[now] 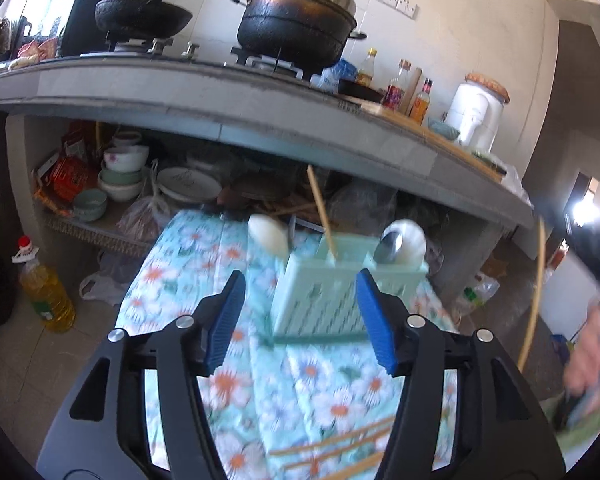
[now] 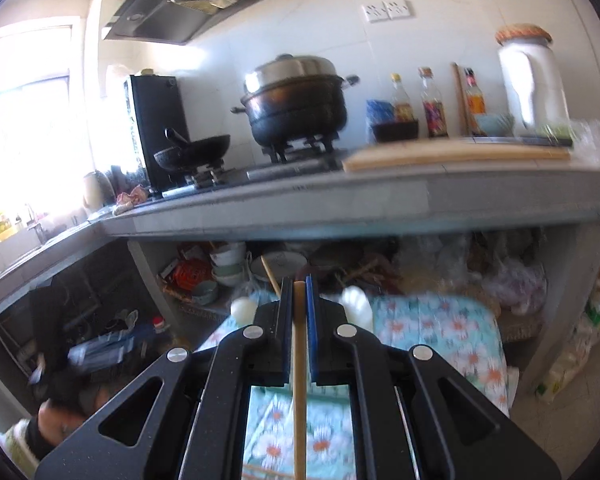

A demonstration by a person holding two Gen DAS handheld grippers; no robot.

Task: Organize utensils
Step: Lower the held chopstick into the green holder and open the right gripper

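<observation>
Left gripper: the left gripper [image 1: 300,320] has its blue pads [image 1: 226,320] standing apart with nothing between them — only floral cloth shows in the gap.
Loose chopsticks: several wooden chopsticks [image 1: 332,446] lie on the cloth near the bottom of the left wrist view, just below the open jaws.
Right gripper: the right gripper [image 2: 299,304] is clamped on a single wooden chopstick [image 2: 299,380], which runs lengthwise between its pads and down out of the bottom of that view.
Same chopstick, left view: a long wooden stick [image 1: 534,288] shows at the right edge beside a blurred hand [image 1: 588,352]; where it is gripped cannot be made out there.
Table: a small table under a turquoise floral tablecloth [image 1: 188,280], in front of the counter.
Utensil holder: a pale green slotted plastic holder [image 1: 324,296] stands on the cloth just beyond the left jaws — blurred, and it looks slightly tilted.
In the holder: one chopstick [image 1: 320,212] stands upright in it, leaning left; a metal spoon [image 1: 392,246] and a white ladle [image 1: 410,246] sit in its right part.
Beside it: a white spoon [image 1: 268,236] shows just left of the holder.
Under the counter: stacked bowls [image 1: 124,172] and plates on a shelf.
Counter top: a black wok [image 1: 142,16] and a large lidded pot [image 1: 300,20] on the gas stove, sauce bottles to the right.
</observation>
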